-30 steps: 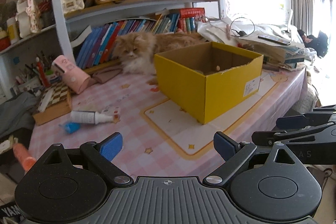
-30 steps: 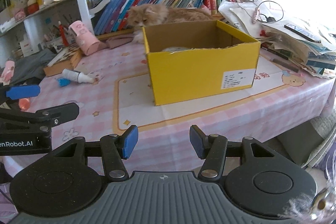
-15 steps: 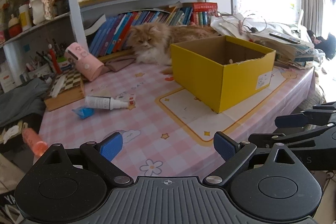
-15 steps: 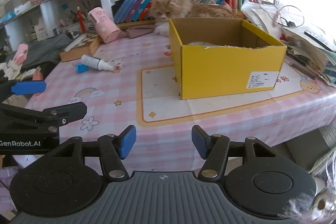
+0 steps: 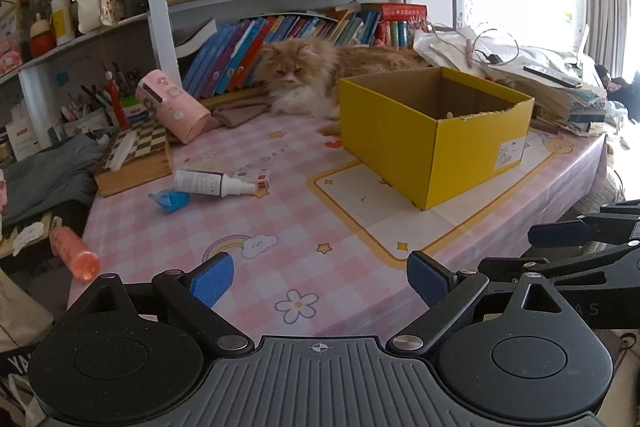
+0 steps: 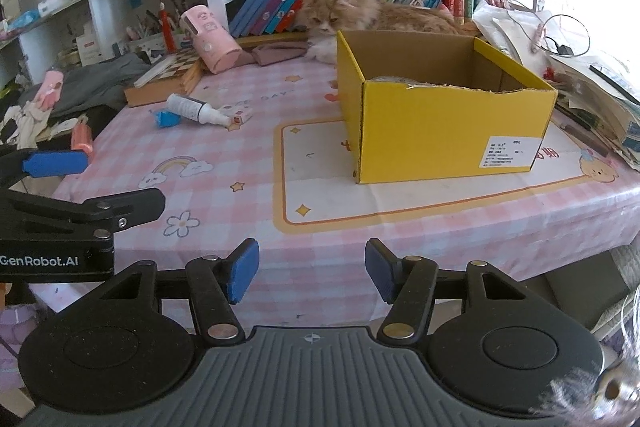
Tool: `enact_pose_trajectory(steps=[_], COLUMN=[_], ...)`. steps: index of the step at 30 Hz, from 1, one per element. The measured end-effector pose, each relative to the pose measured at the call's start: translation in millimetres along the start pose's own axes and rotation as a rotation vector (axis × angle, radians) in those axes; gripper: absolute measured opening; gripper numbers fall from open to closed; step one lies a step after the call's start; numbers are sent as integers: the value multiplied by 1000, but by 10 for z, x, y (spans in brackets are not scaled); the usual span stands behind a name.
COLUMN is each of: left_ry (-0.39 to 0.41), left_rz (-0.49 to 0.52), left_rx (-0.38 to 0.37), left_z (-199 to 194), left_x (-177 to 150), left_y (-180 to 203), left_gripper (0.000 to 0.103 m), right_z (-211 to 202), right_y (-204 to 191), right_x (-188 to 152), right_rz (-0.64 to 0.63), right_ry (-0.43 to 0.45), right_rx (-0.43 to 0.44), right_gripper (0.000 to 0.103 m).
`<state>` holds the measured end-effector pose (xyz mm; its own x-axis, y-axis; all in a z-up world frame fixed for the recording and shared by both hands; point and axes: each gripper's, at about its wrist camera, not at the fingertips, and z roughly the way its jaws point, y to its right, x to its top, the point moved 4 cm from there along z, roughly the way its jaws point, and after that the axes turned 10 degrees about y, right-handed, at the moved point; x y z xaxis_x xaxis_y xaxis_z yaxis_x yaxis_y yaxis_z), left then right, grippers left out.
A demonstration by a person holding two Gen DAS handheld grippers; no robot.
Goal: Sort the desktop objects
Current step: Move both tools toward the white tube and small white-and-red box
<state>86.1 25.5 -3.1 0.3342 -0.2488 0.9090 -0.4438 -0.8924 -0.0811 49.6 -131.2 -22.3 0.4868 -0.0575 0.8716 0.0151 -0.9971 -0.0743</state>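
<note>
Now you are holding both grippers, left (image 5: 319, 277) and right (image 6: 312, 273), fingers apart, empty, off the desk's (image 5: 344, 251) near edge; the bottle (image 5: 212, 183) is lying crosswise near the left edge, closer to your left.

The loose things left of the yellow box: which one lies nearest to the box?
The small white and red carton, lying at the nozzle end of the white spray bottle. The crumpled blue wrapper lies farther left, beyond the bottle.

yellow box (image 6: 448, 131) walls hide most of its contents; the cat (image 6: 360, 13) behind it is partly hidden; label print unreadable.
</note>
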Motion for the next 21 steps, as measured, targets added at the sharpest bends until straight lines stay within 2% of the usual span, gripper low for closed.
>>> enact_pose_trajectory(steps=[13, 21], left_ry=[18, 26], left_rz=[-4, -30], left_rx=[36, 109], left_z=[-53, -135], left_x=[15, -6], left_y=[-137, -335], left_gripper=[95, 95], right_z=[25, 109], right_y=[-141, -292], right_x=[69, 124], right_rz=[-40, -61], right_ry=[18, 25], right_rx=[35, 74], right_gripper=[56, 56])
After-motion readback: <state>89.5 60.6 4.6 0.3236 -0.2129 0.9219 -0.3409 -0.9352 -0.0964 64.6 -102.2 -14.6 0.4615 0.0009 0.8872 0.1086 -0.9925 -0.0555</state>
